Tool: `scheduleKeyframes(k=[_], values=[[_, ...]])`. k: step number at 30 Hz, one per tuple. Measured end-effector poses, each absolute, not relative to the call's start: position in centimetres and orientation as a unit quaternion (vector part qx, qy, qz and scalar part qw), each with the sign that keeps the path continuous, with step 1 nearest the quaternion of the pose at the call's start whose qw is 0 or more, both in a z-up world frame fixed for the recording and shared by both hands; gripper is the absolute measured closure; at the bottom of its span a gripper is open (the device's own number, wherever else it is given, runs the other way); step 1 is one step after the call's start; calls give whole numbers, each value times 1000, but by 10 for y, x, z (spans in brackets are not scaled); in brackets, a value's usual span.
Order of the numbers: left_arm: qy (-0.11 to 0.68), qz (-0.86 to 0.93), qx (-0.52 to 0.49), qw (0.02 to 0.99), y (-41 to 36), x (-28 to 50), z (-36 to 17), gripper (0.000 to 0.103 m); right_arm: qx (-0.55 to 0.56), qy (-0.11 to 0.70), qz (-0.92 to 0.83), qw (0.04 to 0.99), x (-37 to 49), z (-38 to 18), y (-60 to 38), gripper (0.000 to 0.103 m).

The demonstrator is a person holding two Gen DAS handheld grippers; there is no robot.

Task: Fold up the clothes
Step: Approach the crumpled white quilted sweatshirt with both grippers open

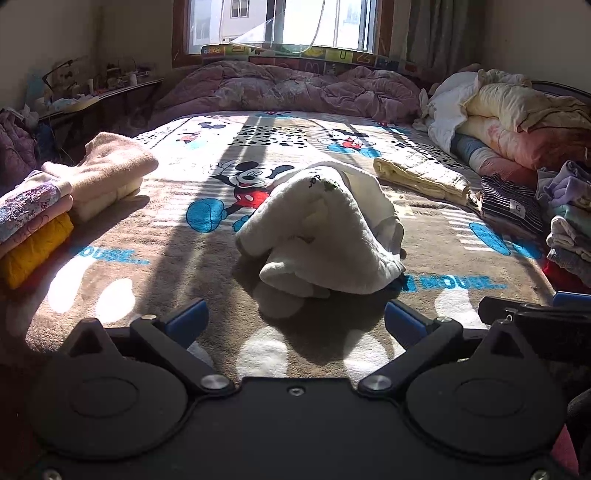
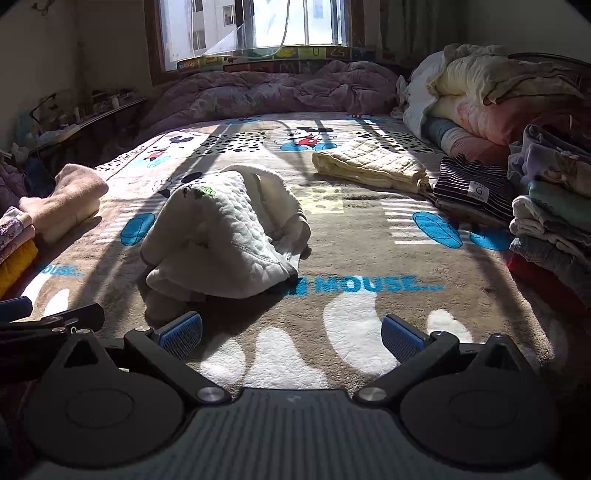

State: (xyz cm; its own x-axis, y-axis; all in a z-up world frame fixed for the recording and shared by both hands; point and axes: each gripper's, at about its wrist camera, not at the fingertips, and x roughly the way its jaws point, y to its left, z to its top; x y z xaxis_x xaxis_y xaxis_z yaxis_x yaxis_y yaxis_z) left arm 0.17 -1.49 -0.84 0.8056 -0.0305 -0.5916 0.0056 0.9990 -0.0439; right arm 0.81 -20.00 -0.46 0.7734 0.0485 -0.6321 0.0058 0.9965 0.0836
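The left gripper and right gripper both gape fully, holding nothing. Just ahead of them a crumpled white garment lies heaped on the bed blanket, probably dropped there for folding. Folded stacks sit left of it, an unsorted pile right. Only the right view shows the pile's purple top.

harsh window backlight, striped shadows across blanket — dim, curved edges
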Motion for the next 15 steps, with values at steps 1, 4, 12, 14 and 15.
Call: scheduleKeyframes(k=[1,4,12,14,15], values=[[311,-10,-22,950,-14,2,-8,0,40,337,11,941,8,-5,-200,1],[310,-11,-27,950,-13,2,-7,0,37,335,10,941,7,-3,-199,1],[304,-14,-27,952,-13,1,-2,0,31,336,9,941,6,0,-195,1],[303,-11,-26,952,-13,1,-2,0,32,335,10,942,7,1,-195,1],[304,-10,-25,952,-13,1,-2,0,34,334,11,942,8,2,-195,1]])
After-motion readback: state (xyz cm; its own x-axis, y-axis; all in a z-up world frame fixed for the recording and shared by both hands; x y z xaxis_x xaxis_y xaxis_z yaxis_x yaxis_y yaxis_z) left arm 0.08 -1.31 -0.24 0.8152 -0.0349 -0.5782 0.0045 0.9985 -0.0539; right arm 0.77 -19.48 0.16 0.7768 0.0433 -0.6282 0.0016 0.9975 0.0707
